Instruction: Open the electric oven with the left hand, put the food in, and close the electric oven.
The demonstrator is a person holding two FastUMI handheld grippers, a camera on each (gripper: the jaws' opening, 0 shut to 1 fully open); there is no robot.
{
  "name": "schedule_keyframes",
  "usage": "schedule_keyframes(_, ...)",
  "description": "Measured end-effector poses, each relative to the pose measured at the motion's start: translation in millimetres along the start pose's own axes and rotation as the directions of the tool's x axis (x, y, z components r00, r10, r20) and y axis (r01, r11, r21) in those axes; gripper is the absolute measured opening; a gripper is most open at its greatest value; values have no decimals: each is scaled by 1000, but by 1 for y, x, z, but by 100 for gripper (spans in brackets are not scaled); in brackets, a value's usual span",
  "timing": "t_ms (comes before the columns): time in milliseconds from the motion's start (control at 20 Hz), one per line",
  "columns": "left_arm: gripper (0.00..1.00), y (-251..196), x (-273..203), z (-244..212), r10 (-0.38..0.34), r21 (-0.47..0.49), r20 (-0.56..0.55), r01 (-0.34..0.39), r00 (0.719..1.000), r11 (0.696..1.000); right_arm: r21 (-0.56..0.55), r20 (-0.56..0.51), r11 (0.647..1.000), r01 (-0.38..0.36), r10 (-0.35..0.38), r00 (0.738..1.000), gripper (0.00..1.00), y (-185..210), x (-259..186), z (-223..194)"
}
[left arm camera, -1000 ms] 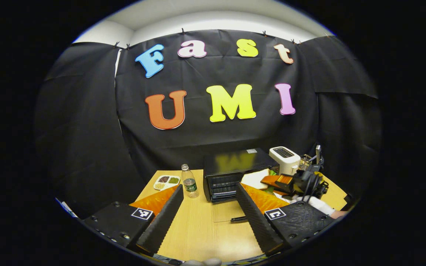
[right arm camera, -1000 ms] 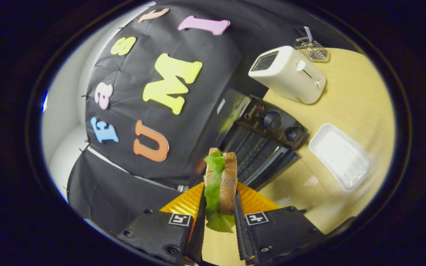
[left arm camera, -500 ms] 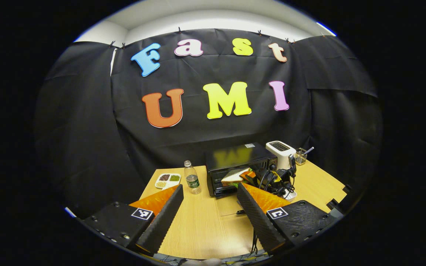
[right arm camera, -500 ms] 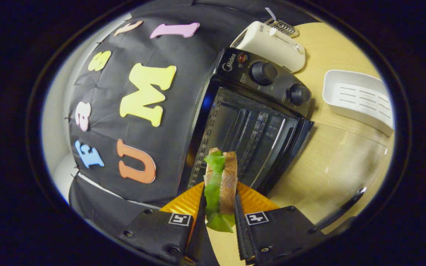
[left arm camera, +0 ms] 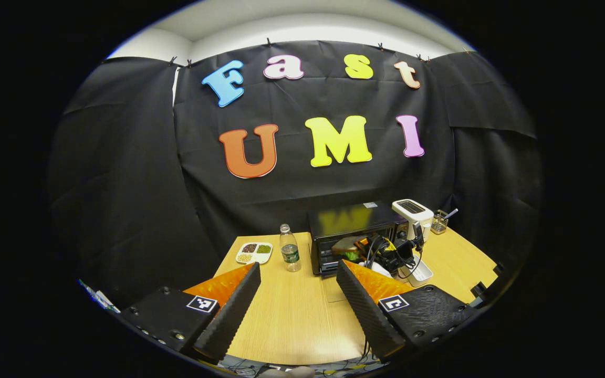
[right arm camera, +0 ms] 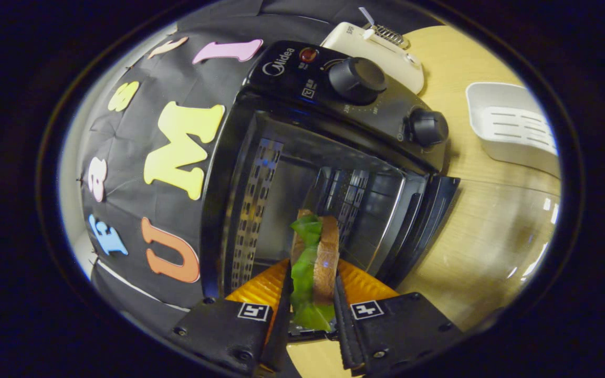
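Now our right gripper (right arm camera: 310,294) clamps the sandwich (right arm camera: 314,268) at the open electric oven (right arm camera: 334,173) mouth (left gripper (left arm camera: 297,299) wide apart, empty).

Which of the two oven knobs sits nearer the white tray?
The smaller-looking knob by the oven's door hinge; the other knob is beside the red lamp.
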State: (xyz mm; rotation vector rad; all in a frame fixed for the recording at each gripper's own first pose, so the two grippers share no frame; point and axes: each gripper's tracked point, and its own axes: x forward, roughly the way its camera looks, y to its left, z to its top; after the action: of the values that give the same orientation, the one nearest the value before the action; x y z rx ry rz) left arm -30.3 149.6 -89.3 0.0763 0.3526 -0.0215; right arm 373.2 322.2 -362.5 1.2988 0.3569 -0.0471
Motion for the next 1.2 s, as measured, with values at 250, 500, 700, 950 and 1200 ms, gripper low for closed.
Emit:
schedule_keyframes(250, 96, -2, -3, -2, -13, -2, -9, 13, 1000, 1000, -112, -37, 993, 32, -37, 999, 42, -5, 10, -7)
schedule_keyframes(500, 96, 1, -8, 1, -8, -9, 21, 8, 1000, 1000, -435, -35, 895, 101, -129, 991, 100, -10, -21, 14)
schedule_keyframes(700, 96, -5, -7, 1, -16, -34, 43, 18, 999, 999, -592, -65, 799, 105, -177, 982, 99, -23, -42, 22)
schedule_keyframes(950, 96, -19, 0, -8, -17, -51, 65, 20, 998, 999, -695, -83, 718, 42, -139, 987, 100, -3, -103, 39)
schedule_keyframes(1200, 96, -42, 22, -29, -9, -93, 41, 13, 999, 996, -813, -91, 582, -22, -91, 992, 89, 13, -197, 86)
